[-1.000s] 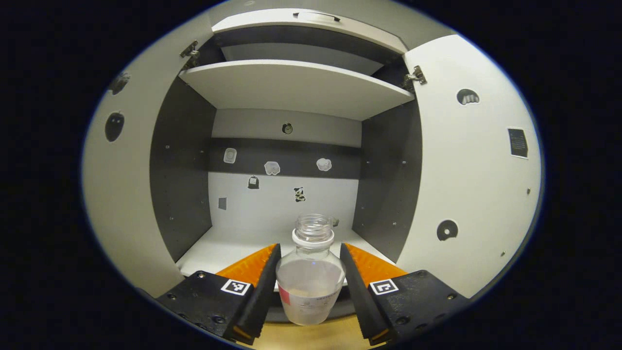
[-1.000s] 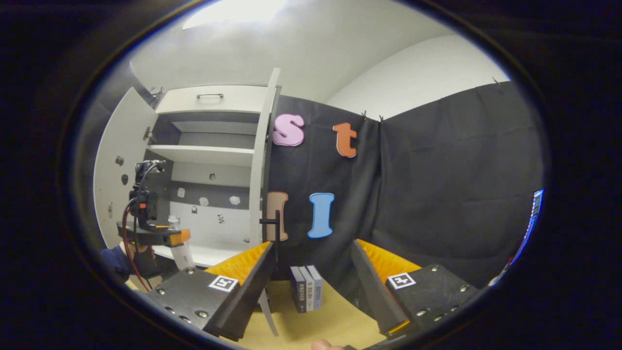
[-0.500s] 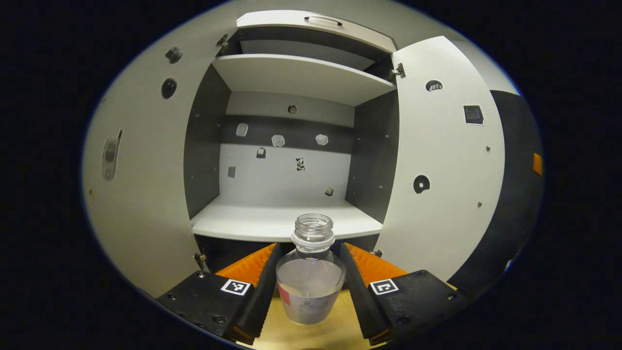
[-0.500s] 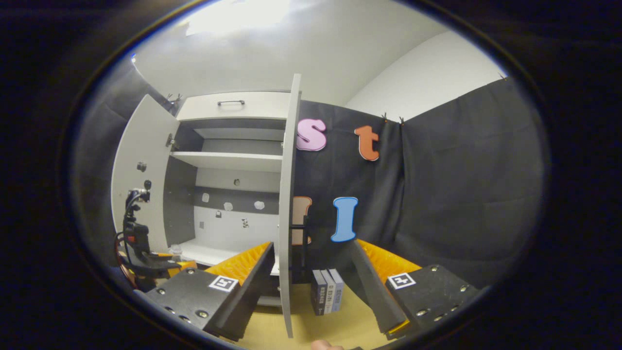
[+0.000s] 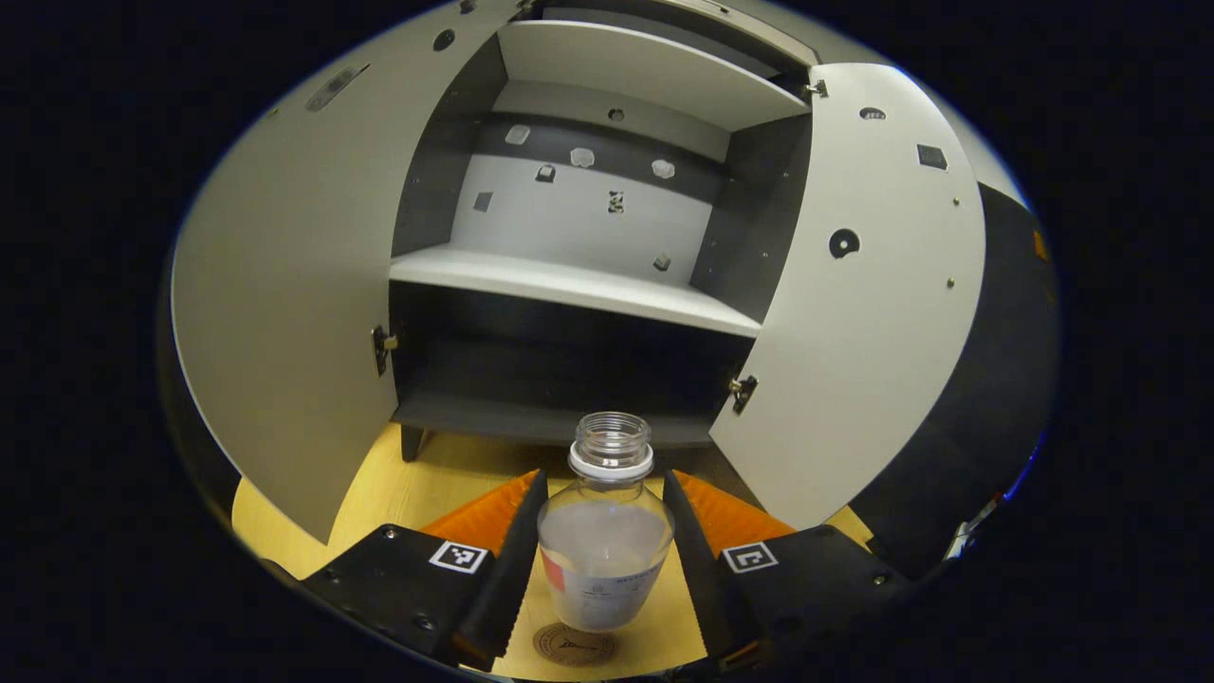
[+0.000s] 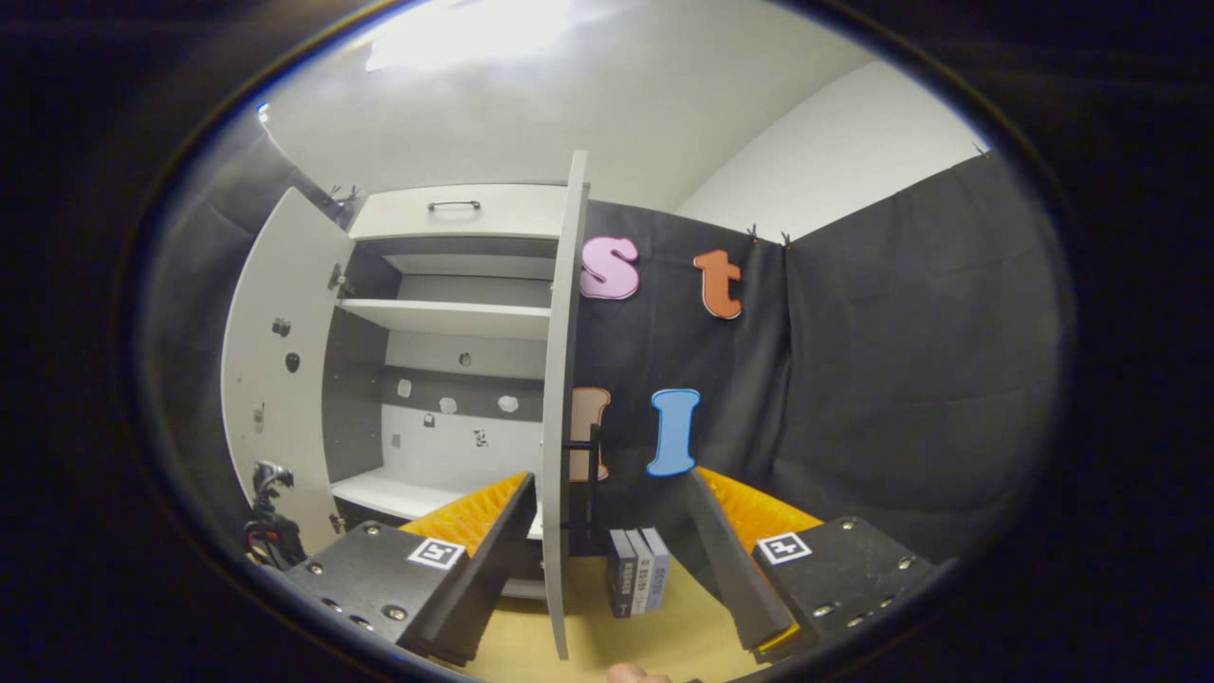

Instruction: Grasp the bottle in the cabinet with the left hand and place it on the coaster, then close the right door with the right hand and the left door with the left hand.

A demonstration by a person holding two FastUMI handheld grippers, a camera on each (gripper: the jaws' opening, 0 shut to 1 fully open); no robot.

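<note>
The left gripper (image 5: 604,560) held the clear, uncapped bottle (image 5: 605,560) upright, both fingers pressed against its sides, just above the round coaster (image 5: 573,645) on the wooden table (image 5: 379,489). The cabinet (image 5: 569,285) stood with both doors swung out. The right gripper (image 6: 607,560) hung with its fingers spread wide, the right door (image 6: 558,417) edge-on between them, some books (image 6: 635,571) beyond.

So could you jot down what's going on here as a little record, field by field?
bottle: clear, uncapped, upright, out of the cabinet
left gripper: fingers closed on the bottle's sides
coaster: round, on the wooden table, just below the bottle
touching coaster: cannot tell
cabinet doors: left door and right door both open
right gripper: open, holding nothing, facing the right door's edge
</note>
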